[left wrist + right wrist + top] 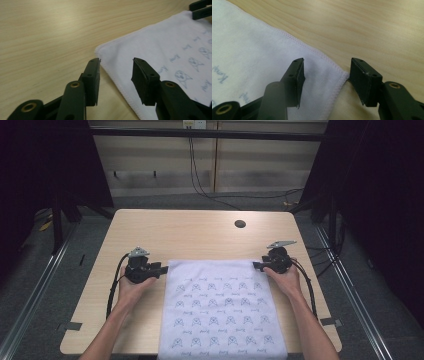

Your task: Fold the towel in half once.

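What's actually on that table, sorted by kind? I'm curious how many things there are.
White printed cloth: 1
Black hand-held tools, the left tool and the right tool, both open at the cloth's far corners: 2
Total on the wooden table: 3

Soft white cloth (220, 310), matt wood-grain table (200, 232)

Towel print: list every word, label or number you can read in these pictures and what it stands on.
None can be read for certain.
Towel: small script words between printed animal faces, too blurred to read; one in the right gripper view may begin with "K".
Table, grippers: no text visible.
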